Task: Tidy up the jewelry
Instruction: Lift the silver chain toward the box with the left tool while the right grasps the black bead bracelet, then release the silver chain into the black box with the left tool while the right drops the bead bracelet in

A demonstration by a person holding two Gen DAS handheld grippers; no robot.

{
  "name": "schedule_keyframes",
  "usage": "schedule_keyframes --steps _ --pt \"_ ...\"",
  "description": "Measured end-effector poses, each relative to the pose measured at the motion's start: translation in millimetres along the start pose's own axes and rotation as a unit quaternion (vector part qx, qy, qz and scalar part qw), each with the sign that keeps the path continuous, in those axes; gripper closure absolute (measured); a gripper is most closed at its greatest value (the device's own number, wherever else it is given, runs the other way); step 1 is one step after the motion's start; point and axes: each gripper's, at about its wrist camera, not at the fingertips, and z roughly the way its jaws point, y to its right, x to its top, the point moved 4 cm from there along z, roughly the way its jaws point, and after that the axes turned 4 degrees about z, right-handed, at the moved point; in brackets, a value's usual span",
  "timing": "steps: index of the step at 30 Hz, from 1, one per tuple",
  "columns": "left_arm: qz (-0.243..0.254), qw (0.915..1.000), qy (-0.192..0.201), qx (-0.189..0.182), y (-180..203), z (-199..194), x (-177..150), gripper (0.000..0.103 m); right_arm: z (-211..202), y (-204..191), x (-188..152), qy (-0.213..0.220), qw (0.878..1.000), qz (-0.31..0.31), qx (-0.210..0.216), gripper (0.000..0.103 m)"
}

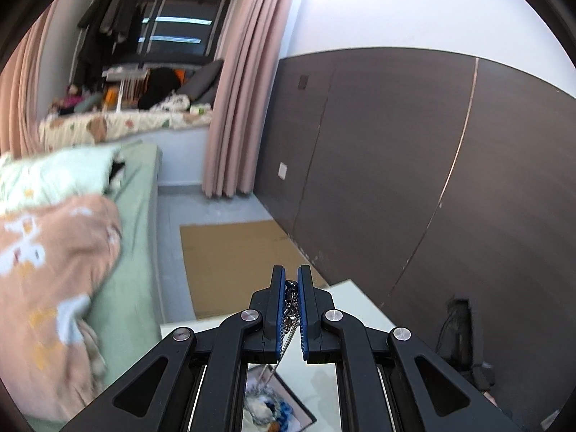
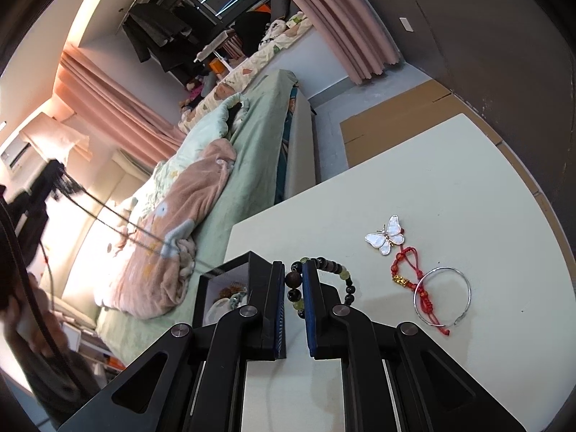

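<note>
My left gripper (image 1: 291,280) is shut on a silver chain necklace (image 1: 288,318), held high; the chain hangs down toward a black jewelry box (image 1: 284,410) on the white table (image 1: 352,291). In the right wrist view the left gripper (image 2: 57,176) shows at far left with the chain (image 2: 136,232) stretching down to the box (image 2: 219,288). My right gripper (image 2: 293,277) is shut on a dark and green bead bracelet (image 2: 336,275) just above the table (image 2: 432,180). A white butterfly brooch (image 2: 385,234), a red cord bracelet (image 2: 410,280) and a silver bangle (image 2: 442,295) lie on the table to the right.
A bed (image 2: 201,194) with green and pink bedding lies left of the table. A dark wall panel (image 1: 414,162) runs along the right. Flat cardboard (image 1: 237,262) lies on the floor beyond the table, with pink curtains (image 1: 241,82) behind.
</note>
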Motion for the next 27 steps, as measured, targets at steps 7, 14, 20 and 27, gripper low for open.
schedule_keyframes --steps 7,14,20,27 --pt "-0.059 0.9966 -0.049 -0.033 -19 38 -49 0.095 7 -10 -3 -0.009 1.0 -0.013 0.002 0.091" --pt "-0.121 0.9857 -0.105 -0.052 -49 66 -82 0.094 20 -30 -8 -0.018 0.999 -0.033 0.02 0.091" --pt "-0.163 0.9813 -0.096 -0.035 -78 58 -89 0.022 30 -55 -12 -0.02 0.998 -0.048 0.044 0.091" --pt "-0.186 0.9785 -0.087 -0.01 -104 43 -88 0.022 35 -92 -25 -0.016 0.994 -0.075 0.079 0.091"
